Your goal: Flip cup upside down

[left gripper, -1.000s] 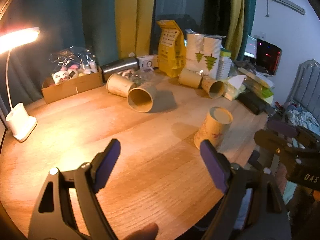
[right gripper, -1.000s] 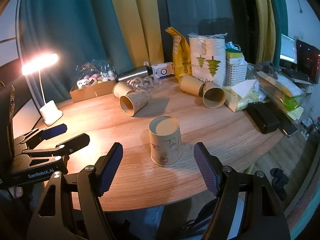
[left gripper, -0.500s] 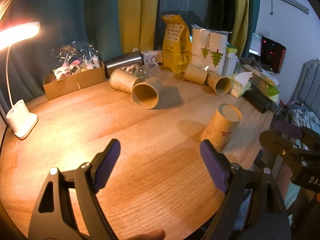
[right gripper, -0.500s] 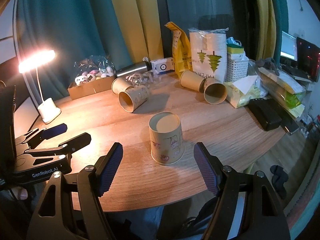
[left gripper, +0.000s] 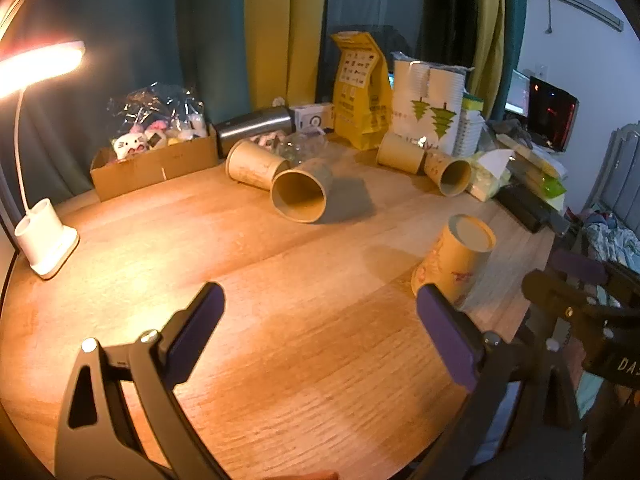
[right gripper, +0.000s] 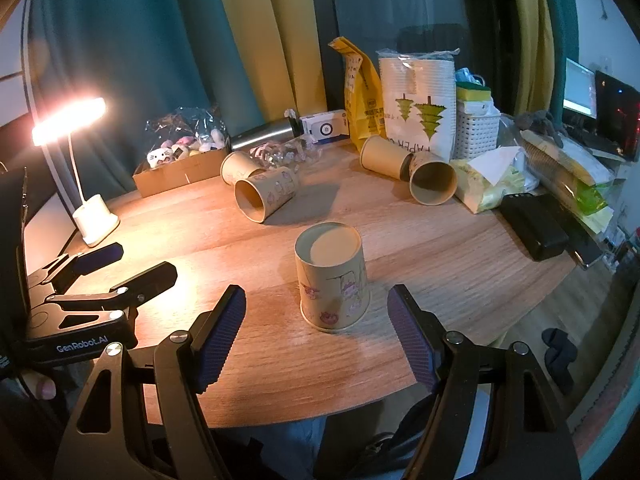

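Observation:
A tan paper cup with cartoon prints (right gripper: pixel 332 276) stands upside down, base up, near the front edge of the round wooden table (right gripper: pixel 440 248); it also shows in the left wrist view (left gripper: pixel 456 260). My right gripper (right gripper: pixel 316 332) is open and empty, just short of this cup, jaws wide on either side of it. My left gripper (left gripper: pixel 320 332) is open and empty over the table, with the cup off to its right. Another cup (left gripper: pixel 300 196) lies on its side mid-table, mouth toward me; it also shows in the right wrist view (right gripper: pixel 264 196).
Three more cups lie on their sides further back (left gripper: pixel 252 166) (left gripper: pixel 400 152) (left gripper: pixel 450 172). A lit desk lamp (left gripper: pixel 44 240) stands at the left. A cardboard box of toys (left gripper: pixel 156 160), a steel flask (left gripper: pixel 256 128), a yellow bag (left gripper: pixel 360 100) and a pack of cups (left gripper: pixel 428 104) line the back. Black items (right gripper: pixel 536 228) lie at the right edge.
Both grippers have drifted slightly, so the view has shifted a little. The upside-down cup has stayed in place. Both grippers remain open.

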`<state>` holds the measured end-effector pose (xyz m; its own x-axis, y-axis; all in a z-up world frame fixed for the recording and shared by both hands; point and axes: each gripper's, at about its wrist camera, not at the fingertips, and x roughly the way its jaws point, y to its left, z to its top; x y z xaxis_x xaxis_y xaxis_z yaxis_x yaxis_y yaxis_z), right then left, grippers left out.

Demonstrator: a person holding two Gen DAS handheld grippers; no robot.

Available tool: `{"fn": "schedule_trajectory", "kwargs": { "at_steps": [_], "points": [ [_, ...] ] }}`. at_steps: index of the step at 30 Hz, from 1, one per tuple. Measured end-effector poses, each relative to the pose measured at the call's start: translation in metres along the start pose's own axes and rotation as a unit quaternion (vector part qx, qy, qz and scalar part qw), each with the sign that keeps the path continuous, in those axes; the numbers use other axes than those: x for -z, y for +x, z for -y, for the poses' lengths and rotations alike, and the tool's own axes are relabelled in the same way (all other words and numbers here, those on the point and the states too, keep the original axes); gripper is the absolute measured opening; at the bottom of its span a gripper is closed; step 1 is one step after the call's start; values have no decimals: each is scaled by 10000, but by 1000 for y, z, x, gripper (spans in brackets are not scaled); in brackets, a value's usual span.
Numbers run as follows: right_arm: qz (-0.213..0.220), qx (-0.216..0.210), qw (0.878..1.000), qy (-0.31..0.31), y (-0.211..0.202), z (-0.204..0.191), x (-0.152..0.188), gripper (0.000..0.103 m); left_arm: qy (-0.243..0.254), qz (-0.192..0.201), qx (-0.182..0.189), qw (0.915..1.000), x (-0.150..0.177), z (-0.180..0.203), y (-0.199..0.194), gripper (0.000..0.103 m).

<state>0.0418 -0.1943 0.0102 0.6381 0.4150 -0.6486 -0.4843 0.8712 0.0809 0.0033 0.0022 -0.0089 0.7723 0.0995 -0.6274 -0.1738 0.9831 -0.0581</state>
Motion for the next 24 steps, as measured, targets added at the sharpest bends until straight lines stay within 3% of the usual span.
{"fn": "schedule_trajectory", "kwargs": {
  "at_steps": [24],
  "points": [
    [-113, -73, 9999, 92, 17, 10, -3, 76, 31, -148, -60, 9999, -6, 7, 14, 98]
  ]
}}
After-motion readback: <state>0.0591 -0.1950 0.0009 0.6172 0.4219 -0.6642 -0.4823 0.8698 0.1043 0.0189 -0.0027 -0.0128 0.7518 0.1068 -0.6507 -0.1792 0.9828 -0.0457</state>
